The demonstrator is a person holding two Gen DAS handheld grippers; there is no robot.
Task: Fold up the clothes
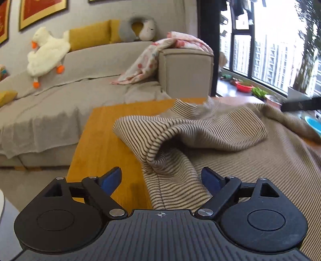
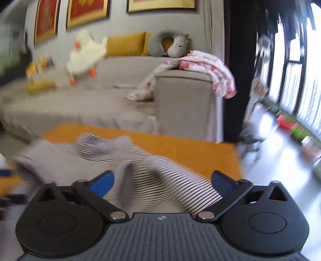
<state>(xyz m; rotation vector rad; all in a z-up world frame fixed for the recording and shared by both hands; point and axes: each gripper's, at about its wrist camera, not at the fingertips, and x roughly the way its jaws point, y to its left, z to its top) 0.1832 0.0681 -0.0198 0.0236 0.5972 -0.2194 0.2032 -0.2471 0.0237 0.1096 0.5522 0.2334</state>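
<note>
Now | striped garment (image 1: 200, 136) rumpled on table (image 1: 112, 128) | left gripper (image 1: 161, 179), right gripper (image 2: 162, 181) both apart

Each gripper is built of black plastic with round pivot housings and silver screws. Blue fingers (image 1: 112, 178) are fitted; a ribbed grey plate carries a crosshair mark.

Living room behind the wooden desk (image 1: 112, 124)

A grey sofa (image 1: 60, 96) carries a white plush duck (image 1: 47, 53), yellow cushions (image 1: 90, 37), a grey neck pillow (image 1: 138, 28) and a pink spotted blanket (image 1: 152, 58) draped over its armrest. Red framed pictures (image 1: 42, 10) hang above. Windows (image 1: 266, 50) at right; a red basin (image 1: 243, 86) sits below them.
</note>
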